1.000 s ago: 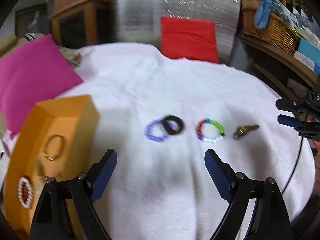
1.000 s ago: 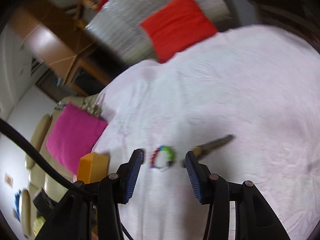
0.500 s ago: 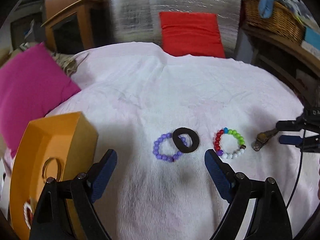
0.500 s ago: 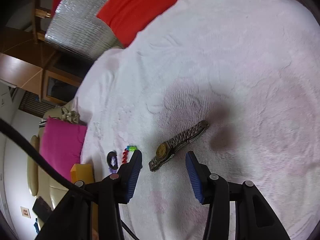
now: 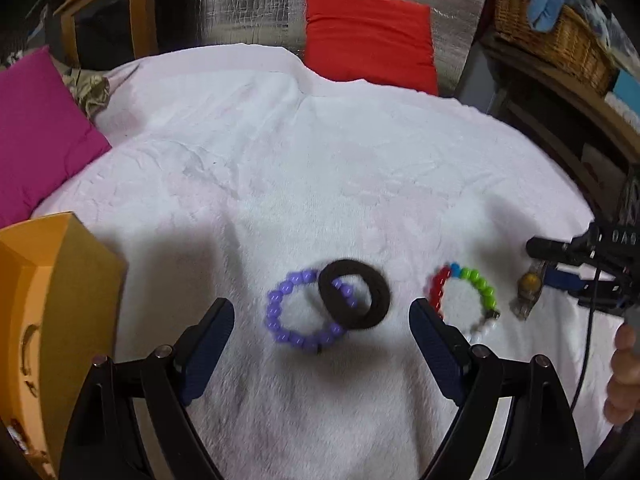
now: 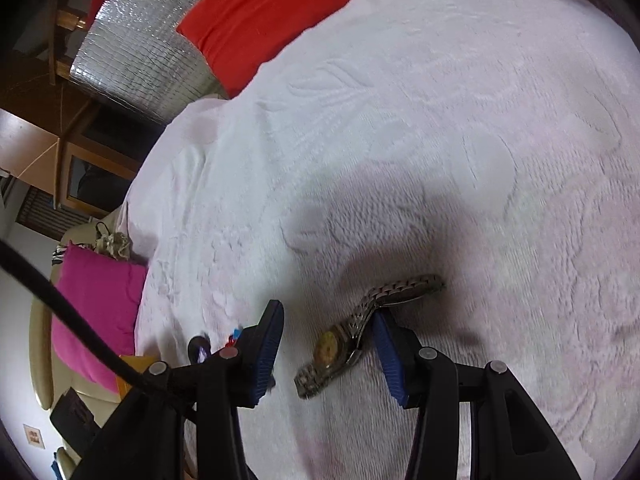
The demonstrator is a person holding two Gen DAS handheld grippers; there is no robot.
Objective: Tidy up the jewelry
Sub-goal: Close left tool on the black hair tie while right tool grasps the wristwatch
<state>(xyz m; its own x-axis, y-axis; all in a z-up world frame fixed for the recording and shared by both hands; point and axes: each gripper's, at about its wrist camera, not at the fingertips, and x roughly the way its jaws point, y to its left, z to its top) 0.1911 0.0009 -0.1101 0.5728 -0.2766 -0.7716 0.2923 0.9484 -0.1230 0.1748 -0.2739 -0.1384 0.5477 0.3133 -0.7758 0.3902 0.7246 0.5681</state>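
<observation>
Right wrist view: right gripper straddles the watch on the white cloth, jaws half open, not pinching. Center on the case before closing. Left gripper, jaws wide, empty, frames the purple bracelet and black ring.

Metal link watch, glossy plastic purple bead bracelet, matt black fabric band, textured white cloth

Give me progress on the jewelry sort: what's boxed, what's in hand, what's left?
Boxed: a ring and a bit of beaded piece show in the orange box.
In hand: nothing gripped. Right gripper straddles the watch, jaws open; left gripper hovers open.
Left on the cloth: purple bracelet, black band, multicolour bracelet, watch.
</observation>
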